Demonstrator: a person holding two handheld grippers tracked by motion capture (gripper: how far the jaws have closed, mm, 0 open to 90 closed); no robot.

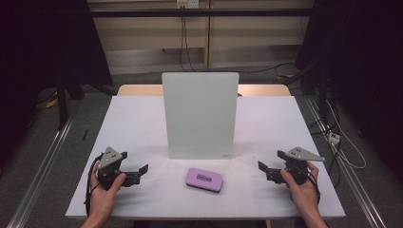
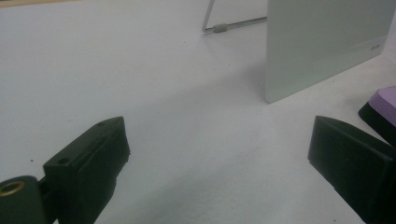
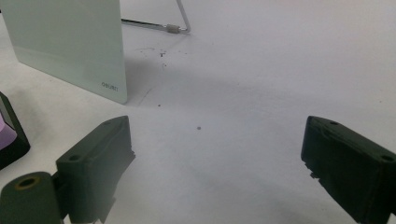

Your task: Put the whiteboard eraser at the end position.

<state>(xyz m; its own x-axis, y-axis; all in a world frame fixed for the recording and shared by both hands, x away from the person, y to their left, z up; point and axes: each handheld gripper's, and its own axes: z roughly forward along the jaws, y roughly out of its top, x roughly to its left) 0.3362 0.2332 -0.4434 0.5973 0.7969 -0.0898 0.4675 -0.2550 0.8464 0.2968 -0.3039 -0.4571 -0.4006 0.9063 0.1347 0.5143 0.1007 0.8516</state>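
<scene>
Purple eraser (image 1: 204, 180) before upright whiteboard (image 1: 200, 114), between open tongs.

Purple eraser (image 1: 204, 179) with black base – flat on table, just before upright white board (image 1: 200, 114)

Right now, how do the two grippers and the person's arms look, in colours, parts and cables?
Both are black two-jaw tools. The left gripper and the right gripper each carry a grey three-cornered plate on top and trail a black cable along the wrist. Close up, the jaws are blocky, matt black wedges with small screw holes; a brass-coloured insert sits at the lower left corner of each gripper view. The forearms are bare, without sleeves.
</scene>
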